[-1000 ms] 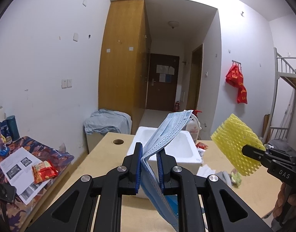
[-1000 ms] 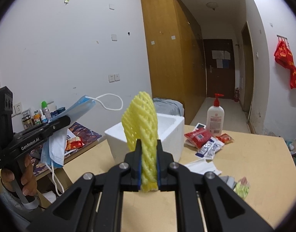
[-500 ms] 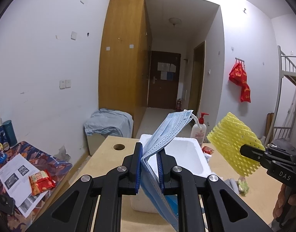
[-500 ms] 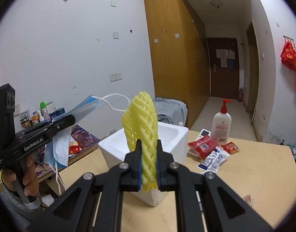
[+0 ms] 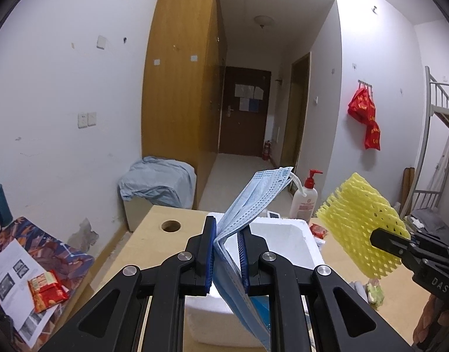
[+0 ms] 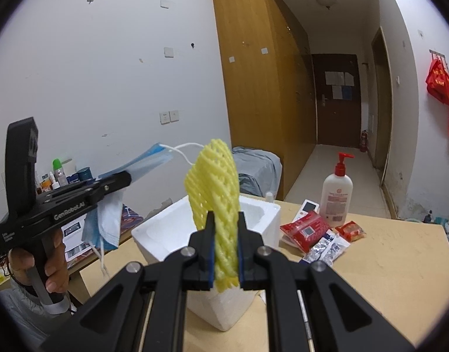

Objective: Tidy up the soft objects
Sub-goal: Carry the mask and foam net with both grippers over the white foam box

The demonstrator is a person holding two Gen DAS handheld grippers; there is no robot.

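My left gripper is shut on a blue face mask, which sticks up and hangs down over a white foam box on the wooden table. The same gripper and mask show at the left of the right wrist view. My right gripper is shut on a yellow foam net, held above the foam box. In the left wrist view that gripper and net are at the right.
A lotion pump bottle, red snack packets and silver sachets lie on the table right of the box. A side desk with papers and a red packet stands at the left.
Both grippers have moved forward and closer to the foam box, each still holding its object. The box now sits directly under both.
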